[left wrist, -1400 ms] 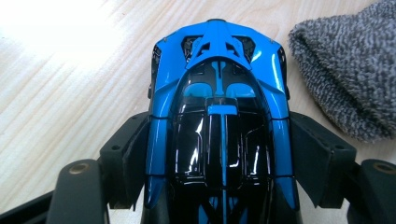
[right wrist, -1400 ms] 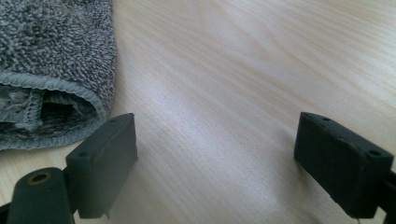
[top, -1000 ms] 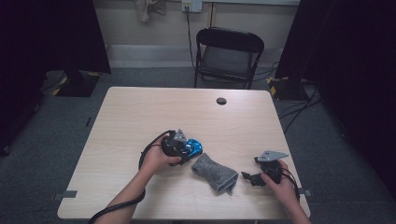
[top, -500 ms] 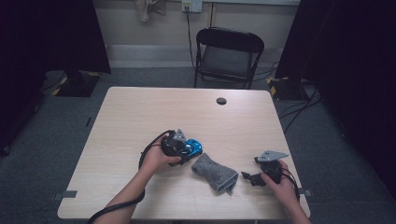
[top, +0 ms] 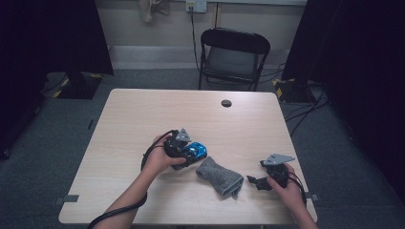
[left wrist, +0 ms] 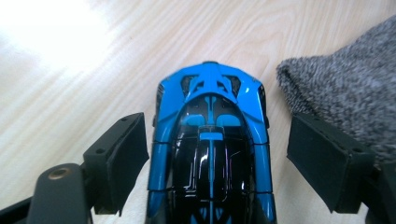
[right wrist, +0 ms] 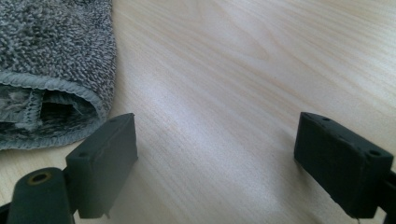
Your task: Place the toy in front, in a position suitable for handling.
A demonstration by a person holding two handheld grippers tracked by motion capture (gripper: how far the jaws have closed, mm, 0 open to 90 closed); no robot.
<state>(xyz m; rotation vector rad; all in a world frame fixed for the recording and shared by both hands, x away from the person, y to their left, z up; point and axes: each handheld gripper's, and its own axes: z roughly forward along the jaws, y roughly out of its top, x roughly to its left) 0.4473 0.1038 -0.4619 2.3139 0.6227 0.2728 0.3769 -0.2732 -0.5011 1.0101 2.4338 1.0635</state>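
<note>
Centrally, the blue toy car (left wrist: 211, 149) rests on the table (top: 143, 119) beside the grey sock (top: 219, 175), between the left gripper (left wrist: 215, 154) whose jaws have just been opening, pads apart from it; right gripper (right wrist: 217, 161) gapes empty.

The left gripper (top: 191, 153) is held in the person's left hand (top: 160, 157), forearm coming in from the bottom edge and angling up to the right, and its jaws, which have just been opening, stand apart with a clear gap on either side of what lies between them, the pads pressing on nothing. The right gripper (top: 253, 181) sits low in the right hand (top: 285, 186), pointing left toward the other gripper and well apart from it, with its jaws spread wide and nothing between them
</note>
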